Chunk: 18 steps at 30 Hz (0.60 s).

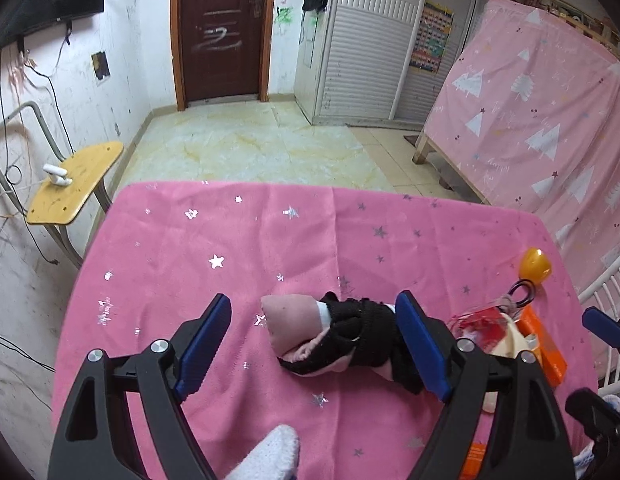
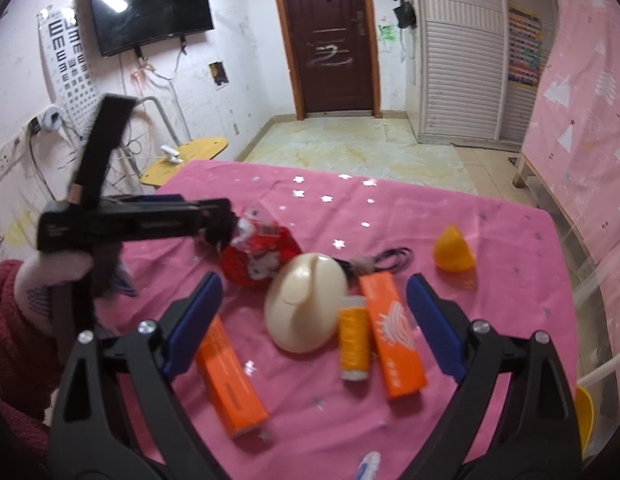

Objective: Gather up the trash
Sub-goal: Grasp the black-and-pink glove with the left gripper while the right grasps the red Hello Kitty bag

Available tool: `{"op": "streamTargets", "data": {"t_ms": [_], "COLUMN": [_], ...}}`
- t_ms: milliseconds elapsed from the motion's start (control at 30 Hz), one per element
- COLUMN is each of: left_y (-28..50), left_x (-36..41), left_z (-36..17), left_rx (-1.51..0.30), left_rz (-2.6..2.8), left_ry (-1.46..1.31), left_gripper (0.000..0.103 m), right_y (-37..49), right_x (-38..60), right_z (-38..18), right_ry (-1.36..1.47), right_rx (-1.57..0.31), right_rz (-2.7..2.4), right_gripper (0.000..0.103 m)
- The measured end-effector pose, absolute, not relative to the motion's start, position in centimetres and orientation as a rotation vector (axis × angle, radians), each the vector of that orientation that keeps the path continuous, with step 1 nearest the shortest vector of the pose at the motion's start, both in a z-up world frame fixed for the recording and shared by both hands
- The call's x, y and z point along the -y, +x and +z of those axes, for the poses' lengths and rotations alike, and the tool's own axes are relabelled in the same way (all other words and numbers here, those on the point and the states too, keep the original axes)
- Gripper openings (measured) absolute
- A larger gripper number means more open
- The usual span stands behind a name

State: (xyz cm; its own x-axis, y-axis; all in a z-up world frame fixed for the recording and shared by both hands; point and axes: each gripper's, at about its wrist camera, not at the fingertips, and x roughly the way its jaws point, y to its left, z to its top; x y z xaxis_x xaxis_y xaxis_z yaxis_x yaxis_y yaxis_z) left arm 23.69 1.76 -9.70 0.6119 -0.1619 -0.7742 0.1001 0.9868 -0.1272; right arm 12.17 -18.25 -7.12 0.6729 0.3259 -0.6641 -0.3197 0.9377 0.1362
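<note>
Left gripper (image 1: 314, 344): fingers spread wide, nothing held; bundled pink-and-black sock (image 1: 342, 340) lies between them on the bench (image 1: 169, 264), touching the right-side finger. Right gripper (image 2: 314, 326): fingers wide apart, empty, straddling an orange box (image 2: 231, 380) at 7 o'clock, yellow thread spool (image 2: 353, 340), second orange box (image 2: 394, 336) and cream dome-shaped object (image 2: 305, 300). Beyond, red snack wrapper (image 2: 261, 258) at 11 o'clock, by the left gripper's tip. Orange plastic piece (image 2: 454, 250) at 1 o'clock, apart. Far: wooden door (image 2: 330, 36).
</note>
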Motion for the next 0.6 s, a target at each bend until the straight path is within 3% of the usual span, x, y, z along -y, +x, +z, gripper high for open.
{"op": "streamTargets", "data": {"t_ms": [167,333,433,600], "left_y": [24.1,24.0,23.8,23.5], "left_x": [-1.5,-1.1,-1.8,-3.3], "left_z": [-10.9,-11.2,-11.0,-9.8], "left_rx": [-0.902,-0.897,-0.896,-0.85], "left_rz": [-0.196,-0.253,-0.261,-0.225], "left_ry": [-0.086,-0.106,-0.154,-0.186], "left_gripper": [0.075,0.05,0.042,0.041], "right_y": [13.4,14.7,15.5,17.0], "right_x": [16.2,14.7,13.9,12.3], "right_z": [-7.2,-7.6,-7.8,-8.1], "right_ry": [-0.027,-0.047,-0.059,-0.089], "right_rx": [-0.758,-0.77,-0.779,-0.792], "right_rz": [0.397,0.414,0.419,0.432], "right_gripper": [0.089,0.089,0.089,0.089]}}
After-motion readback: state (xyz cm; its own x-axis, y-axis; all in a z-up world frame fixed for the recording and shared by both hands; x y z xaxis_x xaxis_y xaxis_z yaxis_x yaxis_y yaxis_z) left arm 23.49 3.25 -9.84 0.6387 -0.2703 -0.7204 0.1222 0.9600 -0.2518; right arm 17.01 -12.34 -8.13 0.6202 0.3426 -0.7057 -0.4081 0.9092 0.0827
